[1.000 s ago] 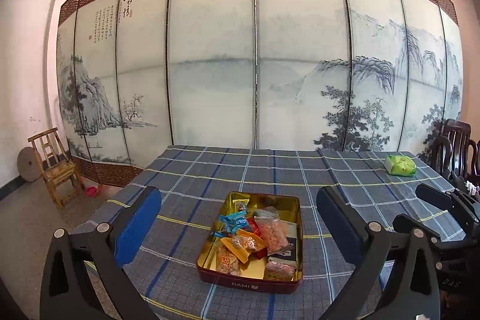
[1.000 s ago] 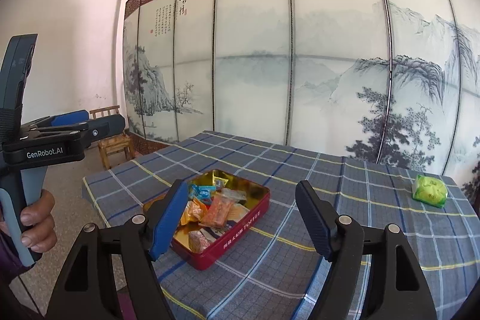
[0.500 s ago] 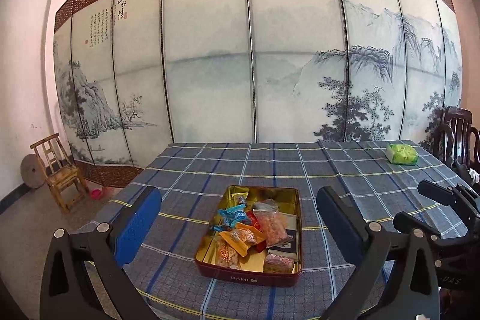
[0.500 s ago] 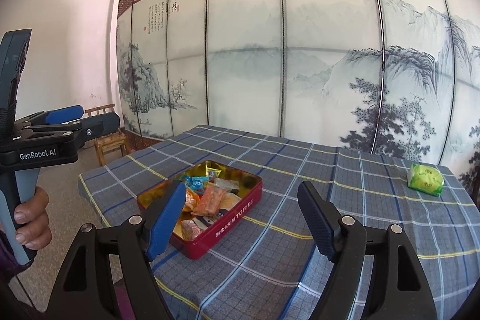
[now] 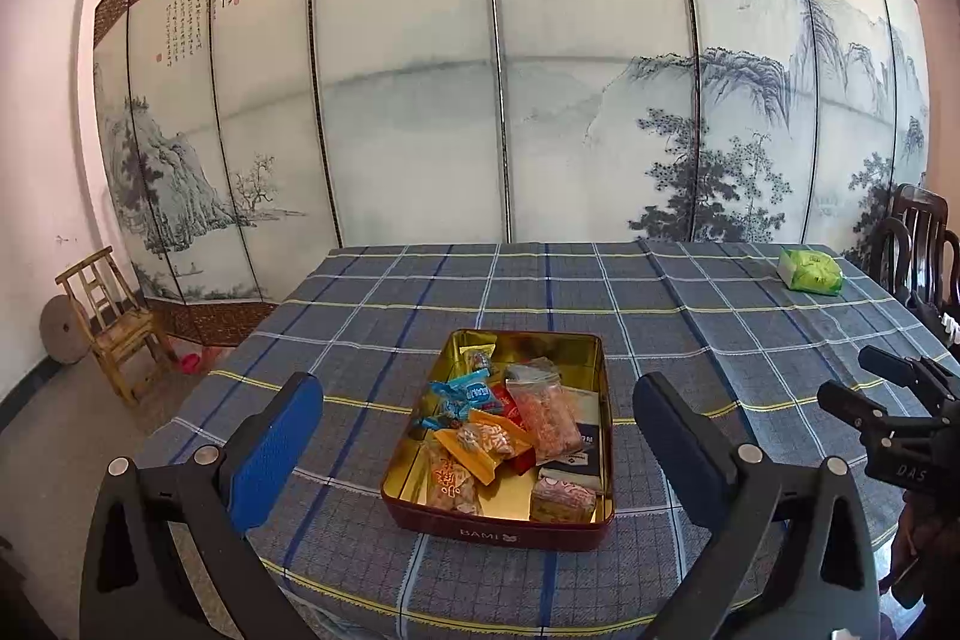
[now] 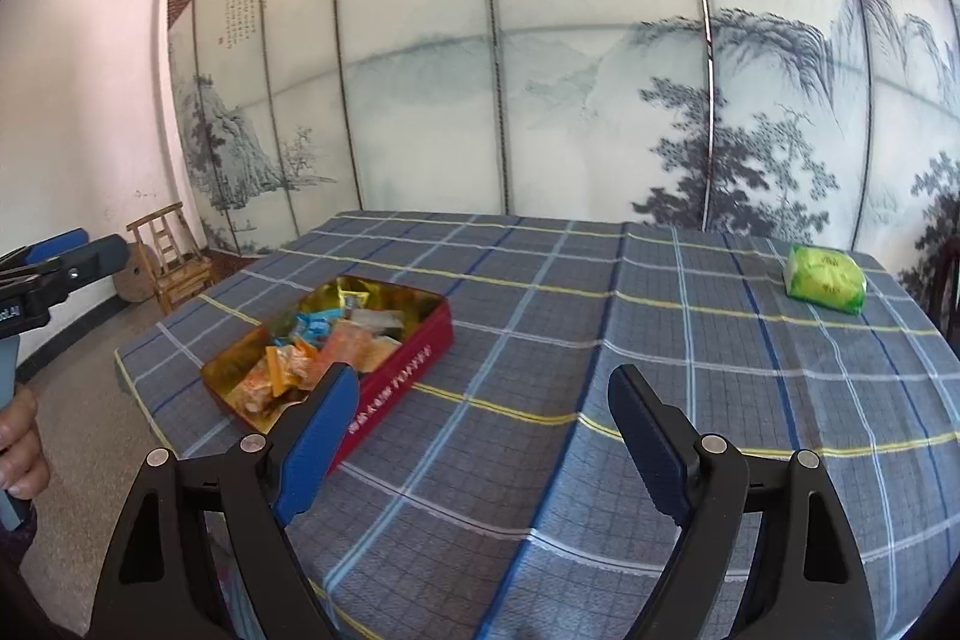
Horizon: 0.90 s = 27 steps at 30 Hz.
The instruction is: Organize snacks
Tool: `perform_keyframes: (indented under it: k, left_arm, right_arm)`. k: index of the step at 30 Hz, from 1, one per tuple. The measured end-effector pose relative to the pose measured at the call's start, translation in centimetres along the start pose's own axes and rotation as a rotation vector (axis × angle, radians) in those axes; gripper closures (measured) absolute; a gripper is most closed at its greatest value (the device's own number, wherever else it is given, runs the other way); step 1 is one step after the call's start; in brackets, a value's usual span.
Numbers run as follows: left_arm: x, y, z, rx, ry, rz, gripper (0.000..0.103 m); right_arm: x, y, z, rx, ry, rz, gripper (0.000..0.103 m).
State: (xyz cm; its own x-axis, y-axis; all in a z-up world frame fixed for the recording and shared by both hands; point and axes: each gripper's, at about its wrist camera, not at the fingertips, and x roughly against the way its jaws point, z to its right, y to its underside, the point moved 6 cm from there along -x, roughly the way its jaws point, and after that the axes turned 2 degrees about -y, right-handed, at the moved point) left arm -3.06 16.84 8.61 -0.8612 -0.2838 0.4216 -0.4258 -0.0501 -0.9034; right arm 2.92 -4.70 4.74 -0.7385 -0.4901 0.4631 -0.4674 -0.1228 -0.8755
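Looking at the surface (image 5: 750,316) with its blue check cloth, we see most of the snacks already sitting in the red tin (image 5: 510,526). The tin is near the front edge of the surface, closer to the left side. It has no lid on, and small packets are piled loosely inside it: a blue one, orange ones, a clear bag and a dark box. They look messy, not lined up.

One green packet (image 6: 825,278) is not in the tin. It lies alone near the far right corner of the surface, well apart from the tin.

Our left gripper (image 5: 477,454) is wide open with nothing in it, and it points at the tin. Our right gripper (image 6: 483,439) is open too and holds nothing. Its jaws have just been opening wider, with only bare cloth between them. It faces the middle of the surface, with the tin on its left and the green packet far off to its right.

So we think the job is just starting. We still need to bring the green packet over and maybe tidy the pile.
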Motion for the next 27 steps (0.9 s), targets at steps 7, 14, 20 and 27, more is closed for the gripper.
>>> perform_keyframes:
  k: [7,14,20,27]
  left_arm:
    - [-2.1,0.7,-0.1,0.004,-0.016,-0.048,0.000]
    - [-3.8,0.8,0.4,-0.017,-0.026,-0.064,0.000]
    - [-4.6,0.9,0.4,-0.019,-0.027,-0.072,0.000]
    - [-5.0,1.2,0.3,-0.018,-0.028,-0.078,0.000]
  right_arm:
    - [-1.5,1.0,6.8,-0.078,0.108,-0.047,0.017]
    - [-1.1,-0.2,7.5,-0.090,0.121,-0.002,0.017]
    - [-1.4,-1.3,3.6,-0.013,0.081,0.033,0.015]
    - [-1.3,-2.5,-0.3,0.051,0.032,0.060,0.012]
